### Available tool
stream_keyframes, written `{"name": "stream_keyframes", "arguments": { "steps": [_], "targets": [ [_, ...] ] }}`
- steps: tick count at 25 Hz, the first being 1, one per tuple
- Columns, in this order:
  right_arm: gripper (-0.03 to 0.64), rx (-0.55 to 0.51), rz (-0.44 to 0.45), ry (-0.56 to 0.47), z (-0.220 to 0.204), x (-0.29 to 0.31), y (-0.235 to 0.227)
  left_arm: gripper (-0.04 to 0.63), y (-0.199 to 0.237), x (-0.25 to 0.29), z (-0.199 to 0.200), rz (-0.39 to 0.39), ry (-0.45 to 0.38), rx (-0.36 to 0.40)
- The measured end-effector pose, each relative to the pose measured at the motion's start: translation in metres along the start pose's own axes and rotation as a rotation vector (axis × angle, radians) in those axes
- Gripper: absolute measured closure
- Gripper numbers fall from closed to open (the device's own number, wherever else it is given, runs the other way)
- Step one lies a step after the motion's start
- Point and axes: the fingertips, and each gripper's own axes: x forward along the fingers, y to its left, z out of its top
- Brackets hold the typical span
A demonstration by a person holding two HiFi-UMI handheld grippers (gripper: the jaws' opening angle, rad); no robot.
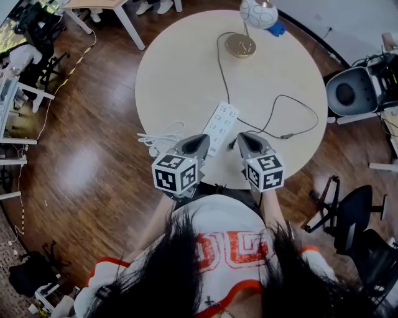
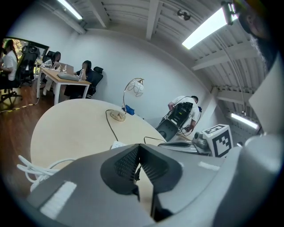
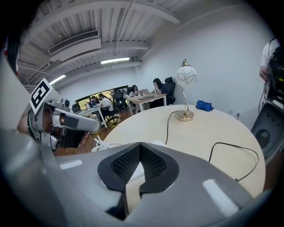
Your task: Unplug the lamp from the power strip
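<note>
A lamp (image 1: 258,12) with a white globe shade and a brass base (image 1: 241,45) stands at the far side of the round table (image 1: 180,68). Its black cord (image 1: 221,74) runs toward me to the white power strip (image 1: 221,126), then loops off to the right (image 1: 298,105). A dark plug end (image 1: 233,144) lies just right of the strip's near end; whether it sits in a socket I cannot tell. My left gripper (image 1: 200,138) (image 2: 139,146) hovers shut and empty at the strip's near left. My right gripper (image 1: 244,135) (image 3: 140,145) is shut and empty beside the plug.
The strip's white cable (image 1: 158,135) lies coiled at the table's near left edge. A blue object (image 1: 277,28) sits behind the lamp. Office chairs (image 1: 348,217) and a black round unit (image 1: 345,93) stand on the right. Desks and seated people (image 2: 84,71) are further off.
</note>
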Motion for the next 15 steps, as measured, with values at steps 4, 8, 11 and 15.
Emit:
{"name": "stream_keyframes", "arguments": {
  "steps": [4,8,11,15],
  "targets": [
    [0.617,0.009,0.001,0.005,-0.0034,-0.0001,-0.0019,0.595,0.0042,-0.0017,-0.0017,0.016,0.007,-0.006],
    [0.617,0.021,-0.004,0.009,-0.0048,-0.0010,-0.0055,0.595,0.0049,-0.0030,-0.0034,0.022,0.016,-0.006],
    [0.617,0.030,-0.007,0.011,-0.0056,-0.0015,-0.0083,0.595,0.0035,-0.0018,-0.0037,0.020,0.021,-0.004],
    [0.617,0.031,-0.004,0.017,-0.0082,-0.0016,-0.0095,0.595,0.0017,0.0003,-0.0056,0.018,0.025,-0.006]
  ]
}}
